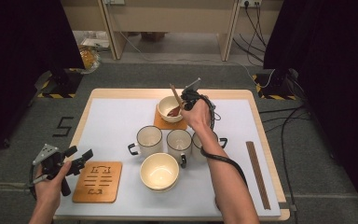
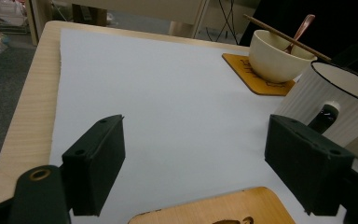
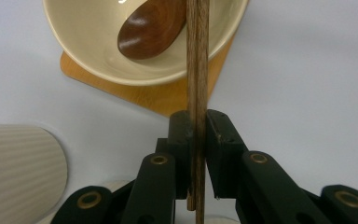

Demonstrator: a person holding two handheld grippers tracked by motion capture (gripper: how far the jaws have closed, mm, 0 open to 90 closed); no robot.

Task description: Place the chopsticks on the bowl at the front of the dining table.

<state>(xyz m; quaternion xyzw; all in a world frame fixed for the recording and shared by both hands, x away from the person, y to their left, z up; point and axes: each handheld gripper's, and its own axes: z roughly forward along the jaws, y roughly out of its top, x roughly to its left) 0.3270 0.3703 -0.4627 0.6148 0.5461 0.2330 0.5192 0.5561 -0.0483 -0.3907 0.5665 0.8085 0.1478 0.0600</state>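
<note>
A cream bowl (image 1: 170, 108) (image 3: 98, 51) sits on a wooden coaster (image 1: 170, 123) (image 3: 140, 95) at the back of the white mat, with a dark wooden spoon (image 1: 174, 111) (image 3: 151, 28) lying in it. My right gripper (image 1: 186, 100) (image 3: 196, 135) is shut on wooden chopsticks (image 1: 175, 94) (image 3: 197, 60), which lie across the bowl's rim. The left gripper view takes in the bowl (image 2: 272, 58), the chopsticks (image 2: 284, 37) and the spoon handle (image 2: 300, 30) from the side. My left gripper (image 1: 83, 154) (image 2: 196, 158) hovers open at the front left, jaws wide, nothing between them.
A second coaster (image 1: 98, 181) (image 2: 223, 210) lies bare beside my left gripper. Another cream bowl (image 1: 159, 171) stands at the front centre. Behind it stand three white mugs (image 1: 149, 140) (image 1: 179, 142) (image 1: 200, 144) in a row. More chopsticks (image 1: 257, 172) lie along the right edge.
</note>
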